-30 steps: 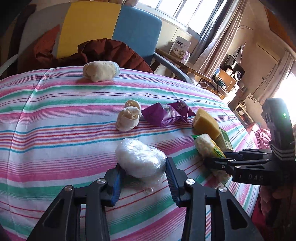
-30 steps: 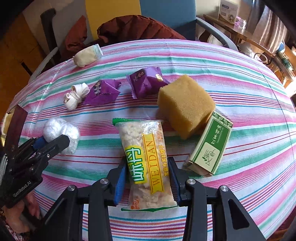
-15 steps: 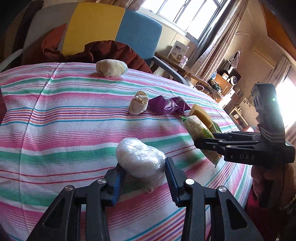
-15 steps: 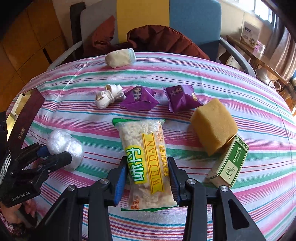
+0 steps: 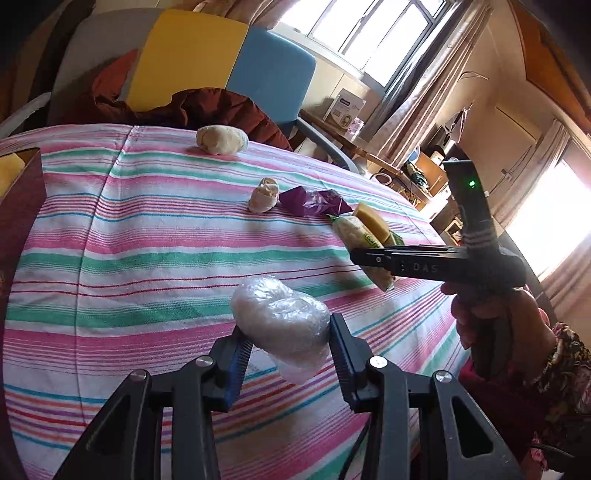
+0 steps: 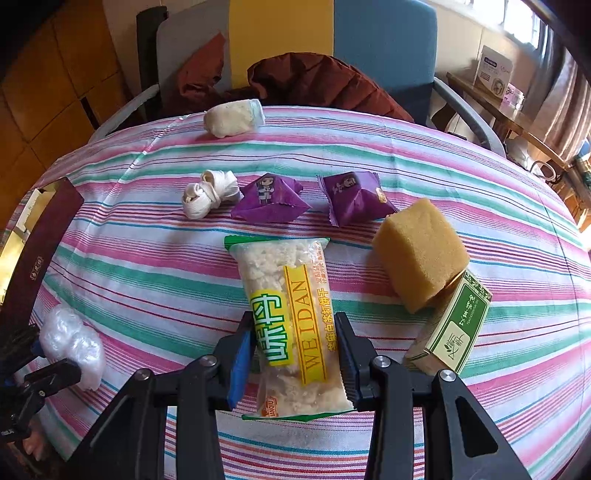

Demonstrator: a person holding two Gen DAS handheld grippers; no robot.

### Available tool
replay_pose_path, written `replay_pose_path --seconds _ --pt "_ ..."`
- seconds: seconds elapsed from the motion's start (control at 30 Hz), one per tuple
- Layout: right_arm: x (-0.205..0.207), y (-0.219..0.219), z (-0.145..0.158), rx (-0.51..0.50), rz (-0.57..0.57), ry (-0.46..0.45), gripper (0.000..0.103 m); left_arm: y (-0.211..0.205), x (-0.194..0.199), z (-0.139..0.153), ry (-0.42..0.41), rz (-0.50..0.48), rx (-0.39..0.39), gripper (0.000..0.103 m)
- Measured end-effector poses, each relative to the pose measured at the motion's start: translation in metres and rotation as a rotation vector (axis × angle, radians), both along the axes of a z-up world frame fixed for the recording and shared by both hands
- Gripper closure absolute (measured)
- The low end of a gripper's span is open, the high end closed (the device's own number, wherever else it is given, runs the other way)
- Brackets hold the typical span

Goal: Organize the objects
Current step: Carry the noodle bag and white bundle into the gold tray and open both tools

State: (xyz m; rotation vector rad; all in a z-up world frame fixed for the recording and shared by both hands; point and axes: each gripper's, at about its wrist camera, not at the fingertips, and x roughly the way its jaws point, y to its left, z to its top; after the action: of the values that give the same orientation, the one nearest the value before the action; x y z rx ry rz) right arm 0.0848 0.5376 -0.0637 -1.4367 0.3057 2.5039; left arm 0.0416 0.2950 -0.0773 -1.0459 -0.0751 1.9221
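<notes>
Box (image 6: 35, 236) at the surface's left edge lies nearest the left tool (image 5: 291, 345), pinching the plastic-wrapped bundle (image 5: 282, 321); the right tool (image 6: 295, 354) pinches the snack packet (image 6: 291, 314).

Daylight floods in from the windows (image 5: 373, 33) at upper right, blown out to white glare; fisheye bending curves the striped table (image 6: 147, 266), corners dark, focus sharp.

We see both grippers in matte black plastic, silver screw heads at pivots, blue ribbed pads (image 5: 242, 354). Right gripper (image 5: 373, 258) reads "DAS" in white, green LED lit. Hand (image 5: 480, 317): bare skin, dark floral sleeve cuff.
</notes>
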Motion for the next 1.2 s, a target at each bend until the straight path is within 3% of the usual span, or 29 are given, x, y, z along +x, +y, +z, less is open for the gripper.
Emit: replay_pose_path --seconds 0.27,0.53,0.83,0.97,1.07,1.2 --pt "0.004 0.003 0.002 -0.039 -0.043 0.021 0.061 -0.051 -0.005 0.04 0.018 0.05 0.083 0.062" --pt "0.006 -0.012 0.006 -0.024 -0.025 0.045 0.061 -0.118 -0.03 0.048 -0.007 0.179 0.109 0.062" --pt "0.012 -0.043 0.028 0.037 -0.012 0.134 0.062 -0.208 -0.074 0.044 -0.004 0.39 0.048 0.062" --pt "0.006 -0.076 0.037 -0.002 0.035 0.143 0.062 -0.249 -0.104 0.036 -0.057 0.489 0.035 0.062" --pt "-0.003 -0.111 0.044 -0.035 0.098 0.155 0.062 -0.266 -0.123 0.023 -0.1 0.522 -0.041 0.062" --pt "-0.017 -0.157 0.054 -0.082 0.184 0.175 0.062 -0.284 -0.141 0.011 -0.132 0.563 -0.086 0.062"
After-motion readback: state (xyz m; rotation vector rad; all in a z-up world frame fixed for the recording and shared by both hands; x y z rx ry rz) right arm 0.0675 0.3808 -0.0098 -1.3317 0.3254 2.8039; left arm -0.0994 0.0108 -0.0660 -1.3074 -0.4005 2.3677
